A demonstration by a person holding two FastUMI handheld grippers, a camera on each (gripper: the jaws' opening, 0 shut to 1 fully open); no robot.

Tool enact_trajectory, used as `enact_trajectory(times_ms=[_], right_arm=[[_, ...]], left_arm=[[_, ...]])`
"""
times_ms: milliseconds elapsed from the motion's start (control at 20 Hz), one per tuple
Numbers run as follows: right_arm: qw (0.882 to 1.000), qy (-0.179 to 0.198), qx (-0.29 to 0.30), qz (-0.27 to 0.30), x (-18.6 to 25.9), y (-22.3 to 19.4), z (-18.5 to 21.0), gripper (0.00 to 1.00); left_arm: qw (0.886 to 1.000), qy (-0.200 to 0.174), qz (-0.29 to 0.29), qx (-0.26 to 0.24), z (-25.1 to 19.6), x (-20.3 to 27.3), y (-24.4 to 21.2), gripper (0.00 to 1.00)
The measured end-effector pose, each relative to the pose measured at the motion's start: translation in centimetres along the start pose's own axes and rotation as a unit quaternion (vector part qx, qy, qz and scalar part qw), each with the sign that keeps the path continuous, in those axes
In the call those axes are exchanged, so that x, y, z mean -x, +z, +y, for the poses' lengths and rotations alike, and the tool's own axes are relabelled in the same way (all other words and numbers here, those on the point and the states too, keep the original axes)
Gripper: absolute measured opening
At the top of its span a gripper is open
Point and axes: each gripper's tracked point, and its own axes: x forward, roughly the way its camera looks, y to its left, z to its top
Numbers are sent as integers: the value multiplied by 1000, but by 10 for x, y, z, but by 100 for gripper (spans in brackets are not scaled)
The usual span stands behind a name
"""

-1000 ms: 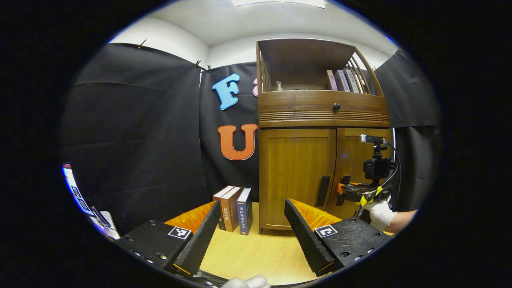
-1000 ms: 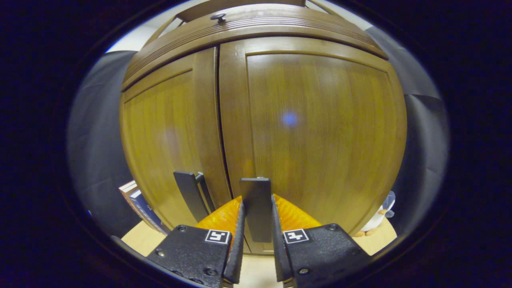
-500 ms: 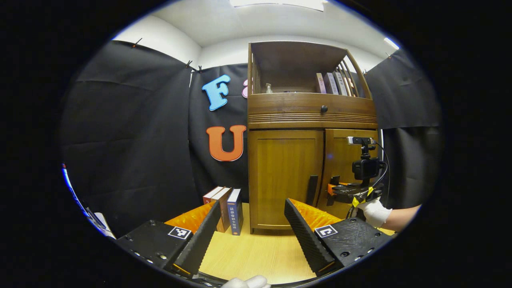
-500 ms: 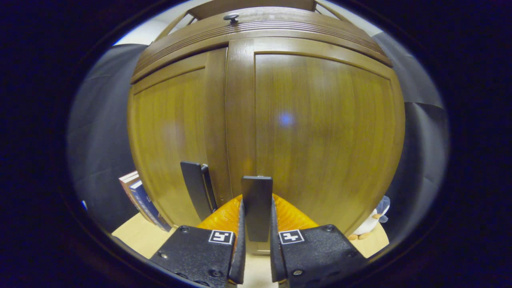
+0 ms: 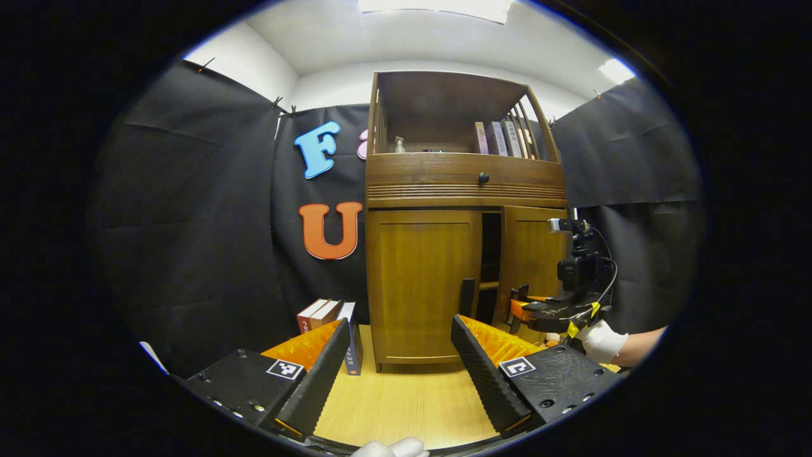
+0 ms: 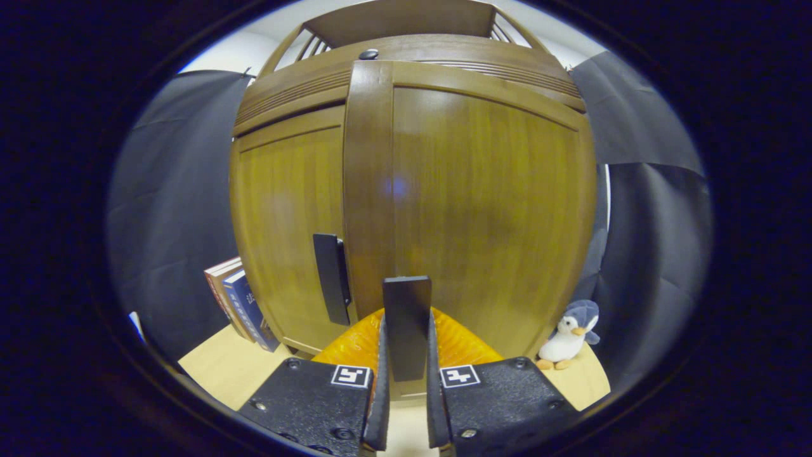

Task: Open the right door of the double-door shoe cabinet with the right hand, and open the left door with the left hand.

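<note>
The wooden shoe cabinet stands on the table against the booth wall. Its right door is swung partly out, with a dark gap beside it. My right gripper is shut on that door's dark handle, the door close in front of it. In the left gripper view the right gripper is held at the door's edge by a gloved hand. The left door is closed, its dark handle untouched. My left gripper is open, well short of the cabinet.
A few books stand on the table left of the cabinet. A plush penguin sits at the cabinet's right foot. More books and a small bottle sit in the upper shelf. Light wooden tabletop lies between me and the cabinet.
The right door has swung out from closed, pulled by my right gripper on its handle; a dark gap has opened. My left gripper has drawn back, staying open.
</note>
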Motion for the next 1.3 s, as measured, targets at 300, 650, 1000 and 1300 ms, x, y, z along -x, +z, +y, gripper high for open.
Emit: enact_trajectory(times_ms=[300, 650, 1000, 1300], right_arm=[[999, -32, -14, -7, 41, -10, -18, 27], [998, -60, -35, -4, 77, -24, -41, 27], [995, -74, -64, 3, 106, -31, -64, 17], [993, -101, -67, 4, 120, -35, -84, 13]], left_arm=[[999, -50, -3, -3, -16, 3, -2, 96], [995, -100, -4, -4, -37, 5, -6, 96], [991, -136, -3, -9, -59, 5, -14, 96], [988, -153, -6, -5, -72, 1, -12, 96]])
